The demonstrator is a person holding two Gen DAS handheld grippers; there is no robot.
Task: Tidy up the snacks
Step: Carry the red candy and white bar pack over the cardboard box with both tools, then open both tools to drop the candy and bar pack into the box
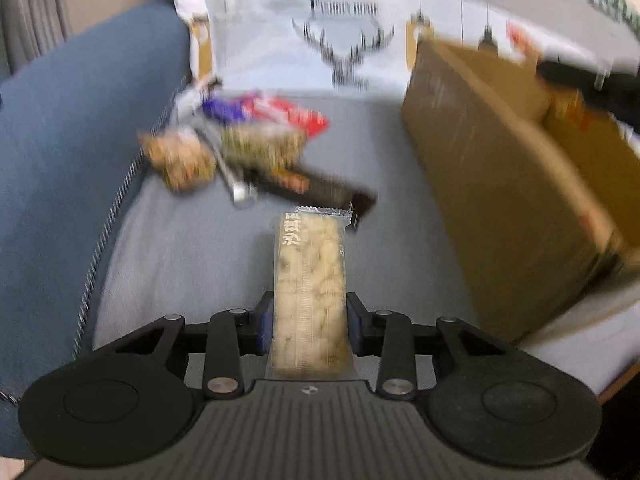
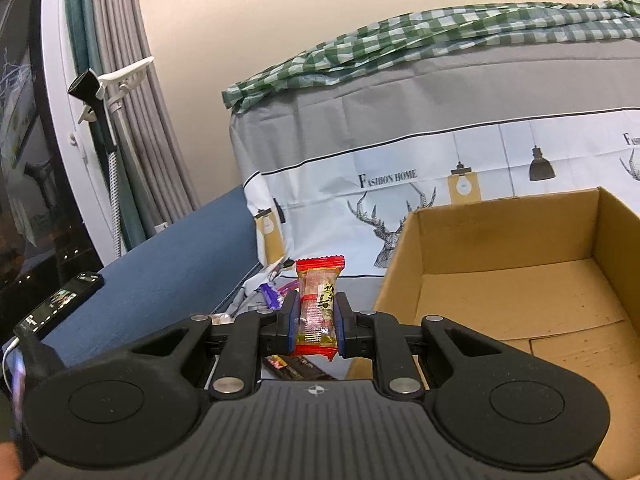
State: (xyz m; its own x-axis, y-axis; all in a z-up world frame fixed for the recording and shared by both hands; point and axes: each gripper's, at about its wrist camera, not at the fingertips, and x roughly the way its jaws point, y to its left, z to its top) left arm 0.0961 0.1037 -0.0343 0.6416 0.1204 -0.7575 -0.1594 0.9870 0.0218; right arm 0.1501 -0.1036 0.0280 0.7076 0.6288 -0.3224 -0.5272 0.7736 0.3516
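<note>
Snack bar [image 1: 310,280] btwn L fingers [image 1: 266,322]

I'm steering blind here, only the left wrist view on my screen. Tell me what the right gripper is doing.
Observer: The right gripper is shut on a red-wrapped snack, held upright between its pads.
Operator: Give me the inside of the cardboard box; I only see its outer wall.
Observer: What shows of the cardboard box floor is bare; no snacks visible inside.
Operator: Report what's off to the left, beyond my frame.
Observer: A phone with a lit screen lies on the blue armrest.
</note>
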